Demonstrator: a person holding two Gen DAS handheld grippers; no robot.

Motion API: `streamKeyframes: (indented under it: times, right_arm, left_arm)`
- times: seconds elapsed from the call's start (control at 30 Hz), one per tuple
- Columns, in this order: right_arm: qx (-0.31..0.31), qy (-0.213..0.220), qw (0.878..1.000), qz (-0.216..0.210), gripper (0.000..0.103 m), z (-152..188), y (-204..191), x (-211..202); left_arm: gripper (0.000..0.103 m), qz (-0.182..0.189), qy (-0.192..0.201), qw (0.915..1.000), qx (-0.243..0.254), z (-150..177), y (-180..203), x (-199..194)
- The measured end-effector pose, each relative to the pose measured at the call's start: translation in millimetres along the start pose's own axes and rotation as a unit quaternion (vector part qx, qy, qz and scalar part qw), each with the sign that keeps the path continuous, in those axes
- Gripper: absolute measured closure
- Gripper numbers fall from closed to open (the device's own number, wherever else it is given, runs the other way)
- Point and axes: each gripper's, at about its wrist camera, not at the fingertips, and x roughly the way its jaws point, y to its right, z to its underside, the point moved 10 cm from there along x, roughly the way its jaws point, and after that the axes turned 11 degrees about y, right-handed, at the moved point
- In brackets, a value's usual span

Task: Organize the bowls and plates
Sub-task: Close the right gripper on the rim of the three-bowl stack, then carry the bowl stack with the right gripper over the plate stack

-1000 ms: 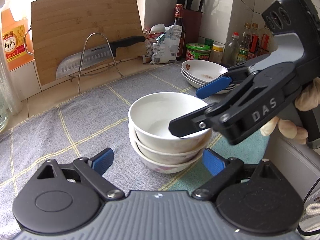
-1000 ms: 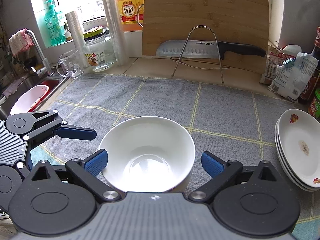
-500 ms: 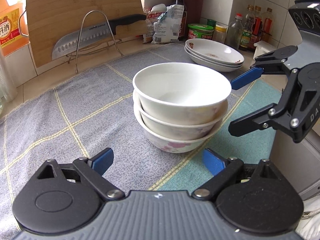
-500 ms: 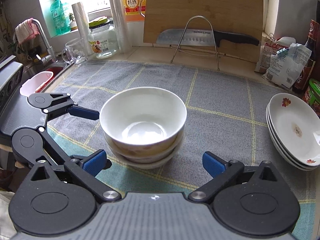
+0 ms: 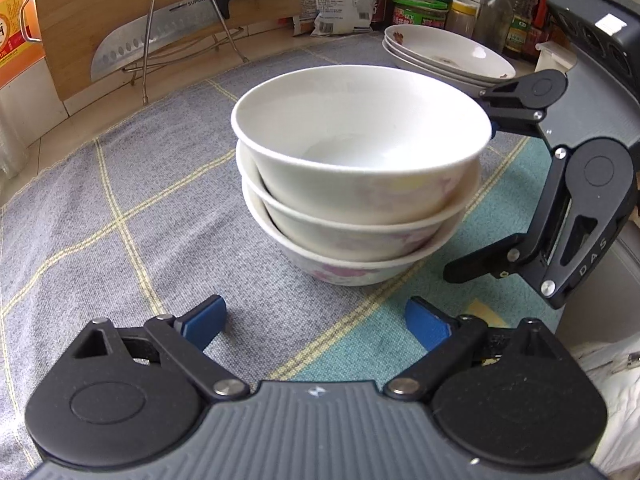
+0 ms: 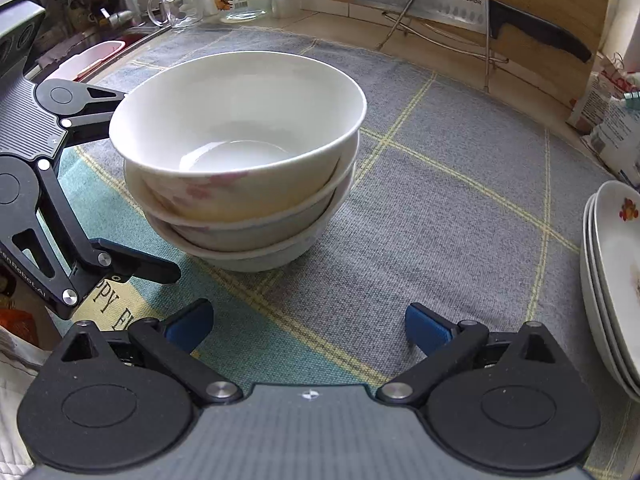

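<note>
Left wrist view: bowls stacked ahead of left gripper, fingers open, just widened, empty. Right gripper open, empty. Step: approach stack. Next: straddle it w/ both, close.

Three nested bowls stand on the mat near its left edge; plates stack at its right edge; right gripper gapes empty before the bowls
</note>
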Motion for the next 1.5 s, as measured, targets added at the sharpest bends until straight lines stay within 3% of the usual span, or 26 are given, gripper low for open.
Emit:
streamKeyframes:
  times: [0.13,0.47,0.83,1.0,1.23,1.33,1.5]
  right_arm:
    - [-0.027,0.010,0.999,-0.015,0.000,2.3,1.8,-0.7]
    - [-0.049,0.052,0.997,-0.036,0.000,3.7,6.0,-5.0]
    - [-0.040,0.044,0.998,-0.021,0.000,0.7,3.3,-4.8]
    - [-0.077,0.054,0.995,-0.033,0.000,-13.5,-12.1,-12.0]
    - [-0.120,0.050,0.990,-0.052,0.000,-28.6,-21.6,-10.5]
    - [-0.130,0.044,0.988,-0.065,0.006,-32.8,-21.6,-6.3]
    - [-0.149,0.037,0.985,-0.084,0.011,-38.3,-22.2,-4.6]
  left_arm:
    - [0.000,-0.021,0.000,0.9997,-0.016,0.6,-3.6,2.7]
    - [0.000,-0.023,0.010,0.9995,-0.018,0.0,-4.4,2.5]
    - [0.001,0.049,0.026,0.9970,0.054,-6.2,-3.6,3.2]
    - [0.004,0.103,0.043,0.9896,0.091,-14.2,-1.4,-2.6]
    - [0.009,0.140,0.063,0.9777,0.143,-27.5,1.3,-4.0]
    - [0.016,0.150,0.059,0.9735,0.162,-27.4,1.8,-2.1]
    - [0.017,0.170,0.056,0.9704,0.162,-28.8,-1.8,0.2]
